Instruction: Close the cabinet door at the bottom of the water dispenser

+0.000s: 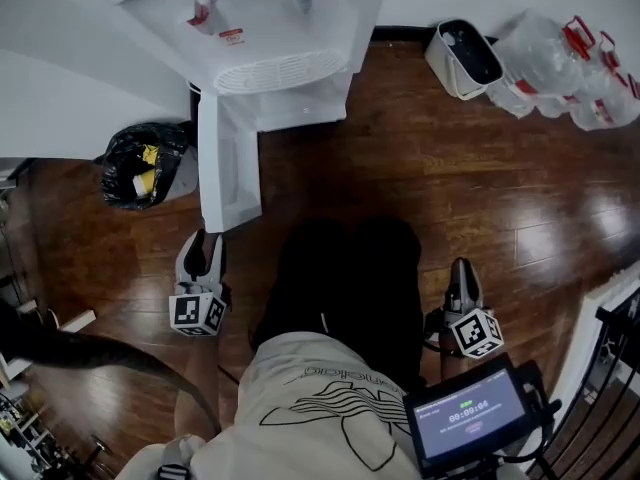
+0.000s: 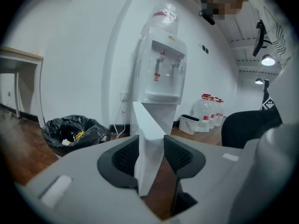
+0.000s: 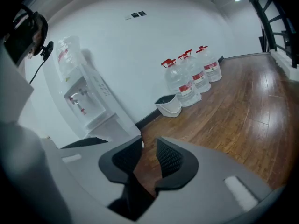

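Note:
The white water dispenser (image 1: 260,28) stands at the top of the head view, against the wall. Its bottom cabinet door (image 1: 228,168) hangs open and swings out toward me. My left gripper (image 1: 203,248) sits just below the door's free edge. In the left gripper view the door (image 2: 149,139) shows edge-on in the gap of my left gripper (image 2: 152,155), whose jaws stand apart around it; floor shows beside the right pad. My right gripper (image 1: 461,273) hangs low at the right, away from the door. In its own view, my right gripper (image 3: 148,160) holds nothing between its parted jaws.
A black rubbish bag (image 1: 140,163) lies left of the dispenser. A white bin (image 1: 463,58) and several water bottles (image 1: 570,68) stand along the wall at right. The person's dark trouser legs (image 1: 345,278) fill the middle. A black railing (image 1: 610,368) runs along the right edge.

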Demonstrator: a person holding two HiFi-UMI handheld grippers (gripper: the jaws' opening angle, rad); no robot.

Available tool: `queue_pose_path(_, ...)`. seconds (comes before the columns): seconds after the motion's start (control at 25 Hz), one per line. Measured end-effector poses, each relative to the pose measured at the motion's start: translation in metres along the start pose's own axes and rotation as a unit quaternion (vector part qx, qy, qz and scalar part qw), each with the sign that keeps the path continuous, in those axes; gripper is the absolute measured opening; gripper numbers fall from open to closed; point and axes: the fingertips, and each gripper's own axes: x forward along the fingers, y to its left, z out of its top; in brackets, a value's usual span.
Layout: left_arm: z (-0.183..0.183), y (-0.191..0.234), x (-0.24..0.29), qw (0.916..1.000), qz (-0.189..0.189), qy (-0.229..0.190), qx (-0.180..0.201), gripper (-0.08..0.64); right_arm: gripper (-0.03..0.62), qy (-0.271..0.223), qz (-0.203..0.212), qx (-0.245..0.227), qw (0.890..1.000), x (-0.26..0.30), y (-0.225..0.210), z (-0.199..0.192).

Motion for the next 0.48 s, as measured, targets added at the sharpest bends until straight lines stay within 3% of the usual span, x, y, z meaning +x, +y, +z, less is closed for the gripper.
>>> queue_pose_path(0.12, 0.008, -0.01, 0.012, 0.9981, -0.025, -0.055, 0.012, 0.247, 0.098, 0.001, 0.0, -0.005, 1.0, 0.026, -0.024, -0.02)
queue_pose_path(0.2, 0.01, -0.025, 0.019, 0.9947, -0.066, -0.074, 0.025, 0.221, 0.098, 0.0, -0.002, -0.002, 1.0, 0.037, -0.035, -0.036)
queue_pose_path(0.32, 0.012, -0.054, 0.036, 0.9853, -0.132, -0.099, 0.044, 0.237, 0.098, 0.009, -0.008, 0.015, 1.0, 0.043, -0.045, -0.067)
queue_pose_path(0.48, 0.02, -0.102, 0.075, 0.9744, -0.173, -0.132, 0.056, 0.267, 0.098, 0.019, -0.033, 0.028, 0.999, 0.039, -0.062, -0.088)
